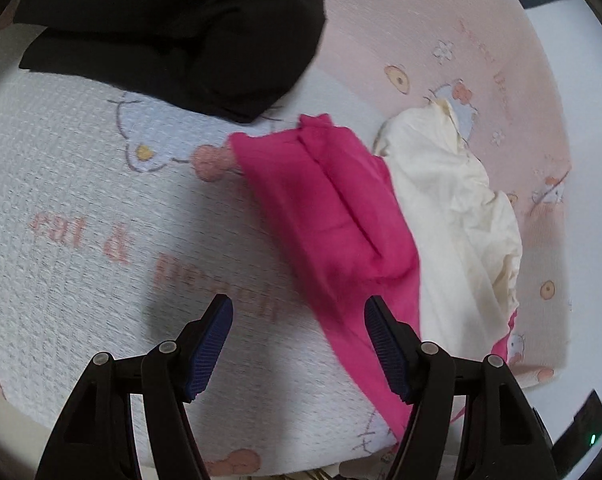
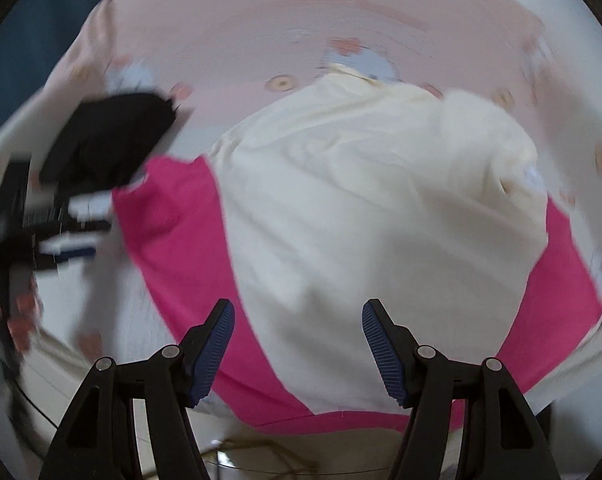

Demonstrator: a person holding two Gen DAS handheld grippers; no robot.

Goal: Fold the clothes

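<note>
A bright pink garment (image 1: pixel 333 208) lies crumpled on a pink and white cartoon-print blanket (image 1: pixel 81 200). A cream garment (image 1: pixel 453 216) lies partly on top of it to the right. My left gripper (image 1: pixel 299 308) hangs open just above the blanket, its right finger over the pink cloth's lower edge, nothing between the pads. In the blurred right wrist view the cream garment (image 2: pixel 361 200) covers the middle of the pink garment (image 2: pixel 181 240). My right gripper (image 2: pixel 299 312) is open above the cream cloth and holds nothing.
A folded black garment (image 1: pixel 181 32) rests at the far left of the blanket, also seen as a black garment (image 2: pixel 109 140). The other gripper (image 2: pixel 29 220) shows blurred at the left edge. A dark object (image 1: pixel 589 420) lies off the blanket's right corner.
</note>
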